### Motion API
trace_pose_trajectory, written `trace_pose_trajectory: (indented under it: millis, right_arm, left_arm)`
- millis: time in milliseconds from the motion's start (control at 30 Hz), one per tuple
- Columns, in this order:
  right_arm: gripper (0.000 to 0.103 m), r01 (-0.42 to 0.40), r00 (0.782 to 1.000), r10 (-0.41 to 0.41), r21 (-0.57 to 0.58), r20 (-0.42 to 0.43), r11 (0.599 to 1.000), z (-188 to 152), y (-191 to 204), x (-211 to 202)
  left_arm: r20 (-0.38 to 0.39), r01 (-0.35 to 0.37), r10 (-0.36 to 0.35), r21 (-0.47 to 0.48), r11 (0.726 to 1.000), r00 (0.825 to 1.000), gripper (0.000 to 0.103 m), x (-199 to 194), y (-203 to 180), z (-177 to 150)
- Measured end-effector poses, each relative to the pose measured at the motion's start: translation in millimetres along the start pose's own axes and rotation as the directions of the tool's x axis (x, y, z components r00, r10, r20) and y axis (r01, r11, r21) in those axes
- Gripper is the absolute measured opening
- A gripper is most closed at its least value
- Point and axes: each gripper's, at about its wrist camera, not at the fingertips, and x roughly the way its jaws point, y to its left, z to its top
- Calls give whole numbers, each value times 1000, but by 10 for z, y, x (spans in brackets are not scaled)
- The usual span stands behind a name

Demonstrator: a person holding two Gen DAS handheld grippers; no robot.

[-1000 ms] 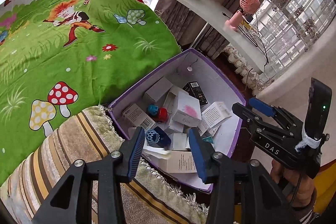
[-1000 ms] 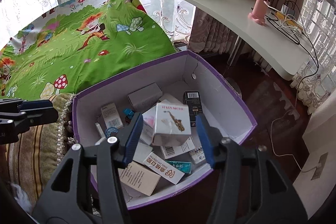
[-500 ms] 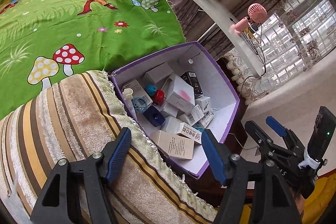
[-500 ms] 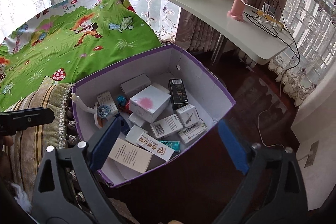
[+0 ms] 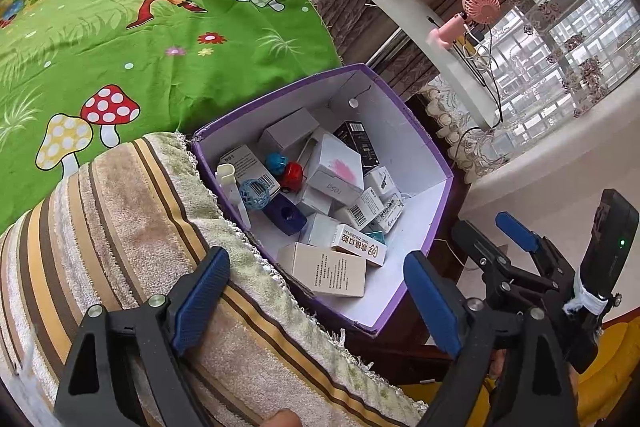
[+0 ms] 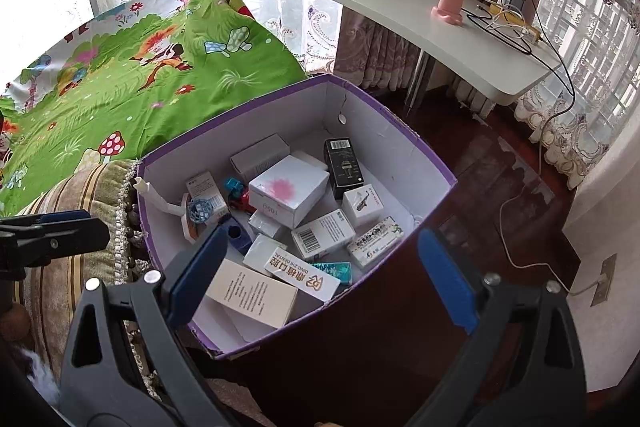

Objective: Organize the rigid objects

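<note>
Left wrist: left gripper point(image 5: 316, 287) low in frame, angled down over the striped cushion point(image 5: 120, 227), jaws opening, nothing between them. Purple box point(image 5: 416, 131) sits centre frame, white inside, packed with small cartons. Right wrist: right gripper point(image 6: 320, 267) bottom centre, jaws wide, empty, over the box's point(image 6: 392, 131) near edge. White carton with pink blotch point(image 6: 288, 191) lies on top, mid-box.

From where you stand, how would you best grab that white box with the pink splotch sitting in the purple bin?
Probably from above. The white box lies tilted on top of the pile in the purple bin, its broad pink-marked face up. I would close the fingers across its two long side faces, which look bare, and stay clear of the black box against its far end.
</note>
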Motion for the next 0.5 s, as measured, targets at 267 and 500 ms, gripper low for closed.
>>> trace_pose_trajectory:
  millis: [267,500]
  right_arm:
    - [97,-1,1000,1,-4,-4,1000,-10,2,7]
    - [97,-8,1000,8,-11,-11,1000,-22,24,28]
  left_arm:
    - [4,1,-1,3,1000,1000,89,-2,-2,-2]
    - [5,-1,1,5,1000,1000,89,3,-10,-2]
